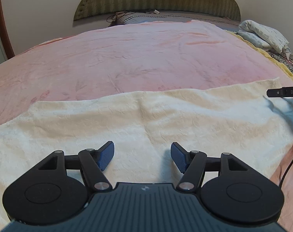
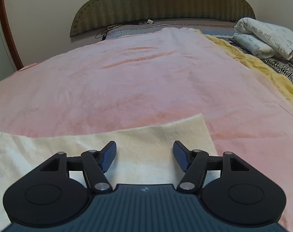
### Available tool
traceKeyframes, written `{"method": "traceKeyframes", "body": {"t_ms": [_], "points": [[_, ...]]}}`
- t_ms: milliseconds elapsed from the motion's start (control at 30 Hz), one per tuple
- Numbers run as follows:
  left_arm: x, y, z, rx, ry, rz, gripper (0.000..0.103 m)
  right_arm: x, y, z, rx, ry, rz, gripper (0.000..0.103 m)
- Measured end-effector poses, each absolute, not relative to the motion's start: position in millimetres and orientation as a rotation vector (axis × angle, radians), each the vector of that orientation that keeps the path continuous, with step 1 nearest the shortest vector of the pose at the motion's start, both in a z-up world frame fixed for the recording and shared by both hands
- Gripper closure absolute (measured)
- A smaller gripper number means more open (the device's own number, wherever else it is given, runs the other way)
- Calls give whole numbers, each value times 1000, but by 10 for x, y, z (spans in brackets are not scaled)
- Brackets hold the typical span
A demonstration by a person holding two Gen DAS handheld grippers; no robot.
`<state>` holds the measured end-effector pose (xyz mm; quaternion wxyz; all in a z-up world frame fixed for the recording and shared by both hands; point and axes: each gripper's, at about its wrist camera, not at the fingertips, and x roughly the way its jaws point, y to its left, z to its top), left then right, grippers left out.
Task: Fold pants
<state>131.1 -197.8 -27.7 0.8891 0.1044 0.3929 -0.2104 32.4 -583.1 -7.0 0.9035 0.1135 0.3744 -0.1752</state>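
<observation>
1. Cream, plush fabric is what I read as the pants point(image 1: 146, 119): they lie flat on the pink blanket point(image 1: 127, 58) covering the bed, near its foot edge, directly under both tools.
2. Their long axis runs left to right across the bed, crosswise to the way both grippers point, which is toward the headboard point(image 2: 161, 3).
3. My left gripper point(image 1: 142, 158) hovers over the middle of the cloth, jaws spread wide, nothing between the blue pads.
4. My right gripper point(image 2: 144, 157) is just as wide apart and empty, over the right end of the pants point(image 2: 146, 141).
5. I judge the right gripper nearer the end that a lengthwise fold would carry over; the left sits nearer the fold line.
6. Only the right view shows the square right-end corner of the cloth; only the left view shows the far long edge running most of the length, plus the tip of the other tool at its right border.
7. Whether the near long edge is reachable I cannot tell; both tools hide it.
</observation>
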Motion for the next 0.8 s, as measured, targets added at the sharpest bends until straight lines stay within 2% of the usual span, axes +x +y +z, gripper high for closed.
{"method": "traceKeyframes", "body": {"t_ms": [233,400,433,500,633,733,800], "points": [[1321,-2075,-353,230,824,-423,33,511,-6150,-134,301,736,-426,34],[1282,-2100,-371,248,802,-428,30,44,-6116,70,392,592,-441,34],[1282,-2102,-372,247,802,-432,30,-84,-6101,75,436,585,-401,31],[1271,-2111,-364,235,799,-442,30,-252,-6095,18,520,597,-302,24],[1207,-2249,-420,304,785,-485,25,-308,-6138,-171,524,657,-316,24],[1115,-2278,-425,370,725,-482,24,-520,-6107,5,497,552,-564,23],[1088,-2254,-392,352,712,-491,25,-787,-6063,68,568,448,-522,23]]}}
